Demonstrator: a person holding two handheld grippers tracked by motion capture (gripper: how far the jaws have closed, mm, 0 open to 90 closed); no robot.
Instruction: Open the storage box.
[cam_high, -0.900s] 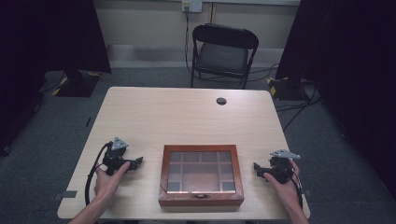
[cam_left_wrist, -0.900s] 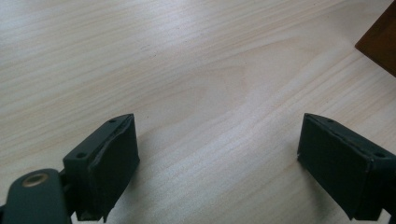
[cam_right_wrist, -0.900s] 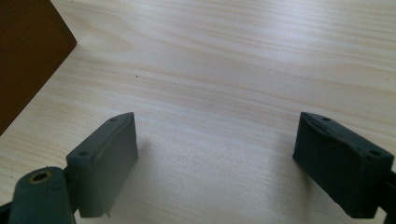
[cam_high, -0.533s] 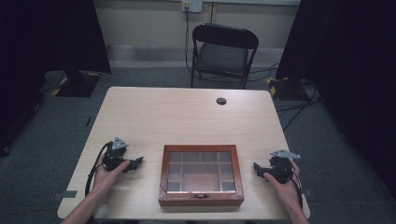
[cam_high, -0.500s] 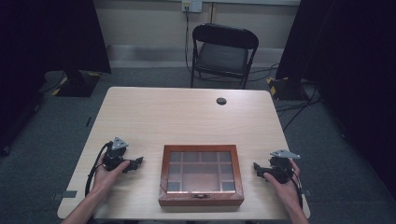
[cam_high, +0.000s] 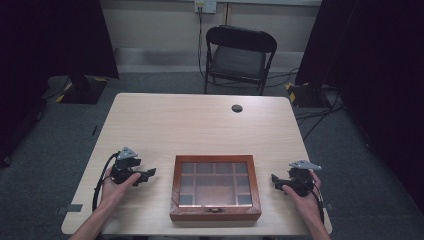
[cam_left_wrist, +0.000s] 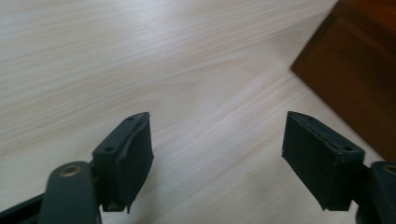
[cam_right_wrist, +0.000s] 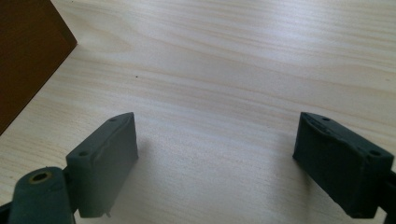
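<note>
a: where do your tools sit, left to right?

b: your left gripper (cam_high: 146, 174) rests on the table (cam_high: 200, 125), jaws spread wide and empty, aimed at the wooden box (cam_high: 215, 187). the box lies closed at the near edge between your hands, likely so either side can reach it. your right gripper (cam_high: 276, 179) mirrors this, jaws apart, holding nothing.

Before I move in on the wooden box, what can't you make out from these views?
- Wooden box contents: high view, the glare on the glass lid hides the compartments.
- Front clasp: high view, too small to tell whether it's latched.
- Box in the left gripper view: cut off by the frame edge.
- Dark disc on the table: too small to identify.
</note>
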